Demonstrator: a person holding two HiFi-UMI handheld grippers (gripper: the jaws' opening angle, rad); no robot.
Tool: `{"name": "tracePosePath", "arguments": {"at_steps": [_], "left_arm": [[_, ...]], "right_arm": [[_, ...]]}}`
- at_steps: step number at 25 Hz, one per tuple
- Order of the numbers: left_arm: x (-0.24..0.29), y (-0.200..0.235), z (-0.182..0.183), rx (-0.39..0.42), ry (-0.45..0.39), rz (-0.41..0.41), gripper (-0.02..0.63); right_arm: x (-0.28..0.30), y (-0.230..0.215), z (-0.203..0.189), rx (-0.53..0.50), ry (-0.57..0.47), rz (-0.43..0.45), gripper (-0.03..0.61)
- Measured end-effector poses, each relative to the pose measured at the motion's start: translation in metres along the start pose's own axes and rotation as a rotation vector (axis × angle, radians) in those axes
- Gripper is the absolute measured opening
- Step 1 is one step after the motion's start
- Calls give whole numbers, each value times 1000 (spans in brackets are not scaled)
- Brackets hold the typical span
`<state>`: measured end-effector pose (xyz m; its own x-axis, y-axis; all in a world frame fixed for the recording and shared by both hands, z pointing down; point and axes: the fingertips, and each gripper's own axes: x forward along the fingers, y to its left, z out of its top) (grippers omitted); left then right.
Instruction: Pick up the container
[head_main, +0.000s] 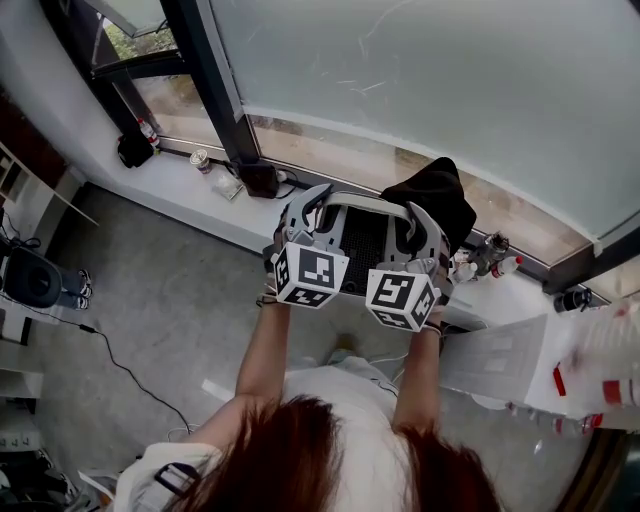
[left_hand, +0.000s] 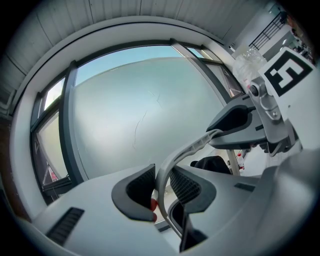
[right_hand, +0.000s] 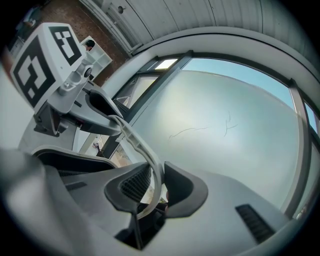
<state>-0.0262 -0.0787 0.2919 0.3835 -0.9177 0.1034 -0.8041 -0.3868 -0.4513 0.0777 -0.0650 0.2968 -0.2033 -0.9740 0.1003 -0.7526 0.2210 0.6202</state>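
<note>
Presently both claws are clamped on one container (head_main: 368, 203), a grey crate with a pale rim and dark mesh walls, held in front of the person at the window.

- Left claw (left_hand: 161, 186): pads closed on the container's thin pale rim, which runs up between them and arcs away toward the other claw.
- Right claw (right_hand: 156, 181): same grip on the opposite rim, pads pressed on either side of the rim strip.
- Marker cubes (head_main: 308, 272) sit side by side nearest the person; both forearms reach straight out.
- Container seen from above overlaps the edge of the white window ledge (head_main: 180, 180); cannot tell whether its base is clear of the ledge.

Surroundings:
- Black bag (head_main: 437, 195) slumped on the ledge just behind the container's right far corner, close to the right claw.
- Cluster of small bottles (head_main: 488, 252) just right of that, near the right claw.
- Dark box (head_main: 262, 178) on the ledge left of the container, at the foot of a black window post.
- Small can (head_main: 200, 160) and a red-capped bottle (head_main: 148, 130) further left on the ledge, well apart from the crate.
- Large frosted pane (head_main: 450, 80) fills both claw views ahead.
- Grey floor (head_main: 180, 310) below left, a thin cable (head_main: 125, 370) trailing over it.
- White surface (head_main: 500, 365) at right, beside the right forearm.
</note>
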Motion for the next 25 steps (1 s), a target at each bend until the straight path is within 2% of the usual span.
{"name": "tracePosePath", "arguments": {"at_steps": [16, 25], "left_arm": [[-69, -1, 31, -14, -37, 0, 98], [-105, -1, 34, -26, -57, -8, 98]], "right_arm": [[-64, -1, 40, -11, -45, -13, 98], [-93, 10, 56, -26, -47, -32, 98]]}}
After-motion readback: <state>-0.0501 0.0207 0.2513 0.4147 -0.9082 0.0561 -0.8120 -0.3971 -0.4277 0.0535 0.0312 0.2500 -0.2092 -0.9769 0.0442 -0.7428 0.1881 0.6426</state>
